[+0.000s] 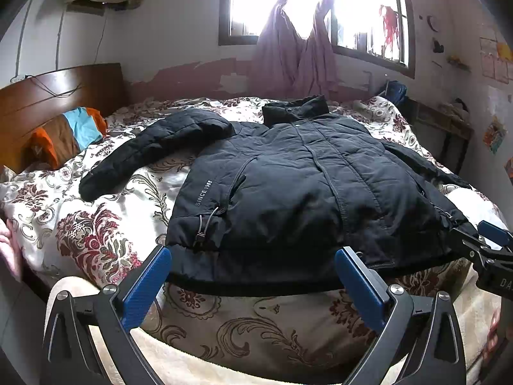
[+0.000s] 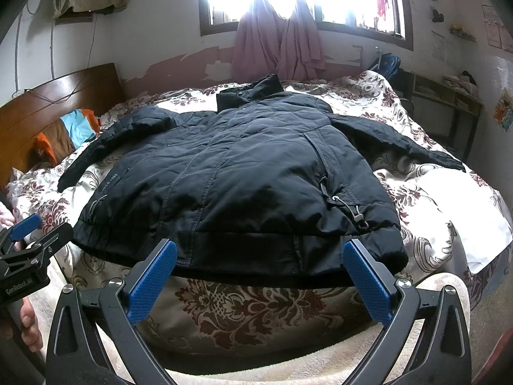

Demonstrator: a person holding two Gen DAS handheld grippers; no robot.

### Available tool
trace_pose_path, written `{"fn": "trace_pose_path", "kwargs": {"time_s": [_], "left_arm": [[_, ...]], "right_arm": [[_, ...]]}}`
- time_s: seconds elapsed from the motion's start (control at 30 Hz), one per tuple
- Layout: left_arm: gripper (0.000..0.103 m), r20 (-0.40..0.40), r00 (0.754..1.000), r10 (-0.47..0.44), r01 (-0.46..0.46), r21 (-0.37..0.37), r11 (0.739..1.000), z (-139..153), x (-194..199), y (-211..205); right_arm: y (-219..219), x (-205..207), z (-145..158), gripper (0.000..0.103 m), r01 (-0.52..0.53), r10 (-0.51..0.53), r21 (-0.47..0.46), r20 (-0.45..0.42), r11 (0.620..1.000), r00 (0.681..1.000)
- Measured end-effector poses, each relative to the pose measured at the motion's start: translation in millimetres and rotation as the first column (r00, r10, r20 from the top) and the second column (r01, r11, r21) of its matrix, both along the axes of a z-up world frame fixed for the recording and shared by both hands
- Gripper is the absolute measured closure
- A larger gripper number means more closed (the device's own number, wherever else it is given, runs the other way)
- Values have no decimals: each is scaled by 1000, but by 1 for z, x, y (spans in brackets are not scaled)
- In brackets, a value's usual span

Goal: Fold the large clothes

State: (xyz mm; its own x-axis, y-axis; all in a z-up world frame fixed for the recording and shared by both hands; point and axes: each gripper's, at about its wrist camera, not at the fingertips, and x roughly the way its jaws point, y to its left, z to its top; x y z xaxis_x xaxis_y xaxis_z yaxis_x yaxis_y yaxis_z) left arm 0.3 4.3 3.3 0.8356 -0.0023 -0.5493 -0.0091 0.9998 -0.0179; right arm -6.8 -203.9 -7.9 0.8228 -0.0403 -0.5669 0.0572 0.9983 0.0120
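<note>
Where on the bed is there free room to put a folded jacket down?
Free quilt lies between the jacket body and its right sleeve, out to the bed's edge. A smaller patch lies under the left sleeve, toward the pillow. The middle is covered by the jacket.

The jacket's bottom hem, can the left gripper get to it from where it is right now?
Probably yes. The left gripper is open, its blue fingers straddling the black jacket at the hem, with only the floral bedspread below and nothing between.
</note>
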Motion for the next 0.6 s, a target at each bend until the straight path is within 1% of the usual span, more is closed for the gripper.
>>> {"fn": "trace_pose_path", "kwargs": {"time_s": [0.6], "left_arm": [[0, 0, 1000, -1, 1, 1, 1000, 0, 0, 1]], "right_arm": [[-1, 0, 0, 1, -1, 1, 3, -3, 1000, 1000]]}}
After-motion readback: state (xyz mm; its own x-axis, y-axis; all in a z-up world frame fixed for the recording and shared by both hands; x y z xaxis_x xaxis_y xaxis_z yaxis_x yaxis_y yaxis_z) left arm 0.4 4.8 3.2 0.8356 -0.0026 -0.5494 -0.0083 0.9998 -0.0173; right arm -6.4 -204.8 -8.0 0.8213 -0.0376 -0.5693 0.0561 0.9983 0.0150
